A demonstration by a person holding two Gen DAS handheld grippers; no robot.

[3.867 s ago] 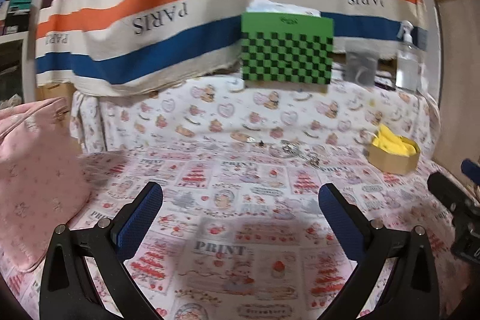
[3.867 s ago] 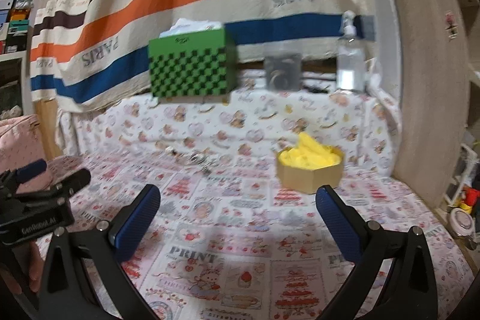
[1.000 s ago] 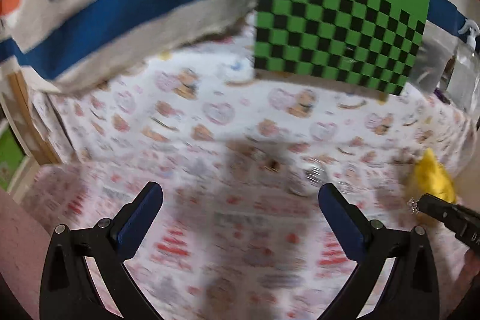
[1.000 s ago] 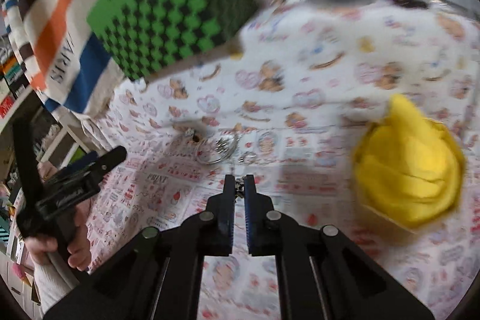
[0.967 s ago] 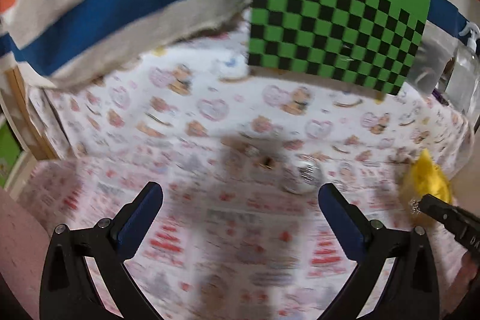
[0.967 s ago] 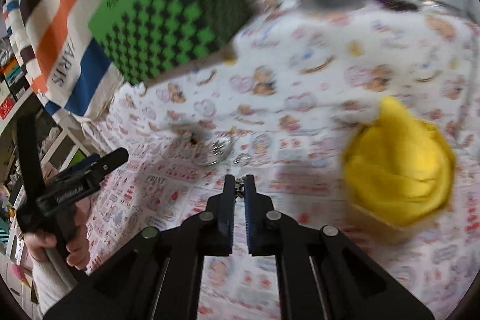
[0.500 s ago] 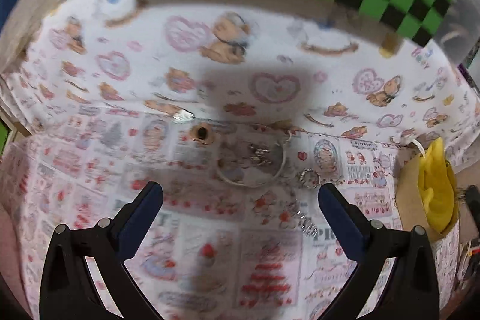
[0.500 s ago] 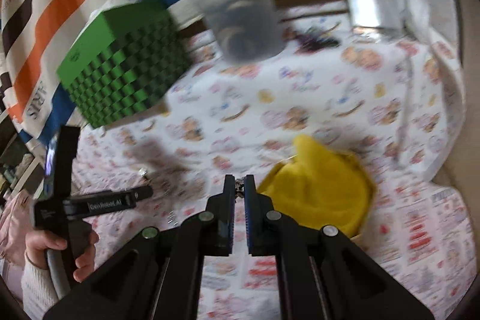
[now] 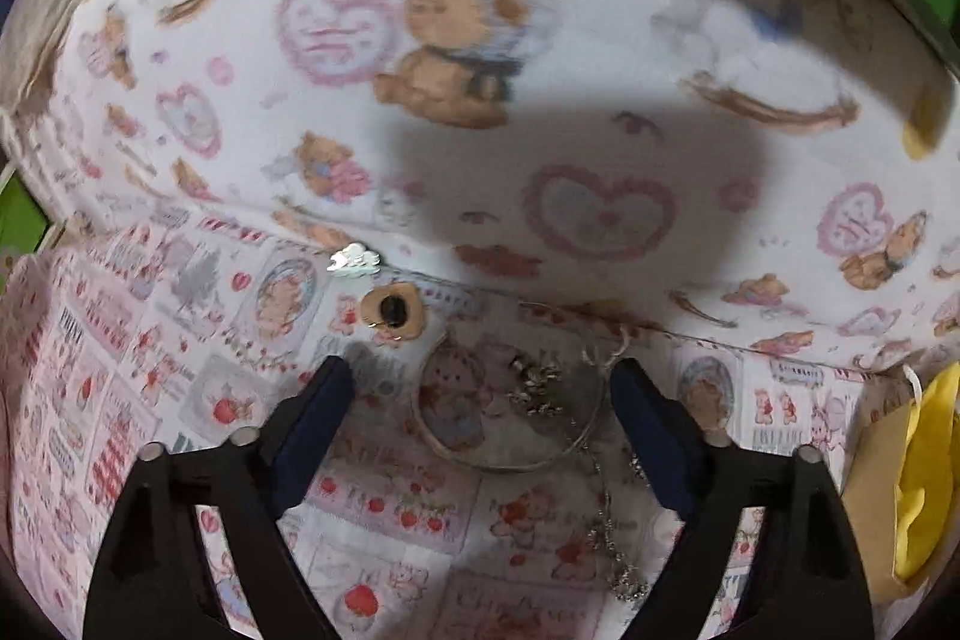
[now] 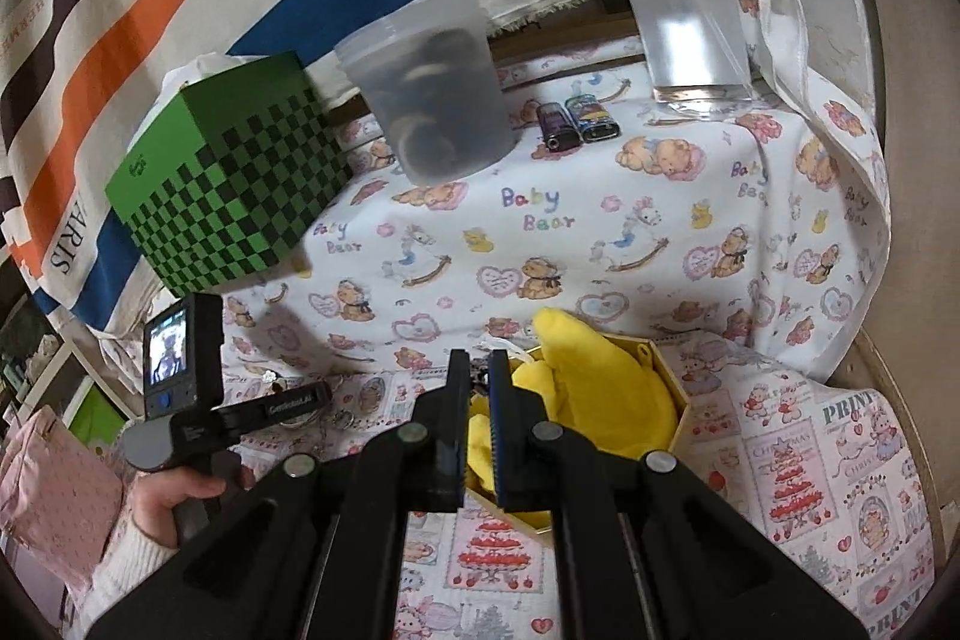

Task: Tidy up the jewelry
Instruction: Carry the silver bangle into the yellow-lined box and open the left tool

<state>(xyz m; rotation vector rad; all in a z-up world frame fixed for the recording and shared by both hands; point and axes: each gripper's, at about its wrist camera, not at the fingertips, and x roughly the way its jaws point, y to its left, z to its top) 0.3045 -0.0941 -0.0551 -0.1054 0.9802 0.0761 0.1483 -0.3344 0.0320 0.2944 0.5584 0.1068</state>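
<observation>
Left gripper (image 9: 474,400) jaws spread wide, low over the printed cloth (image 9: 588,112), bracketing a thin bangle (image 9: 510,415) with a small charm cluster (image 9: 534,385) lying inside it. Chain (image 9: 612,538) trails beside it. Right gripper (image 10: 478,382) jaws nearly together on a small dark jewelry piece (image 10: 480,375), over the yellow-lined box (image 10: 600,388).

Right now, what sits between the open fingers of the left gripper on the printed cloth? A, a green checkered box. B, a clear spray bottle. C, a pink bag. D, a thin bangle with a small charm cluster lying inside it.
D: in the left wrist view the left gripper is open, and the thin bangle lies on the printed cloth between its fingers, with the charm cluster inside its ring.
</observation>
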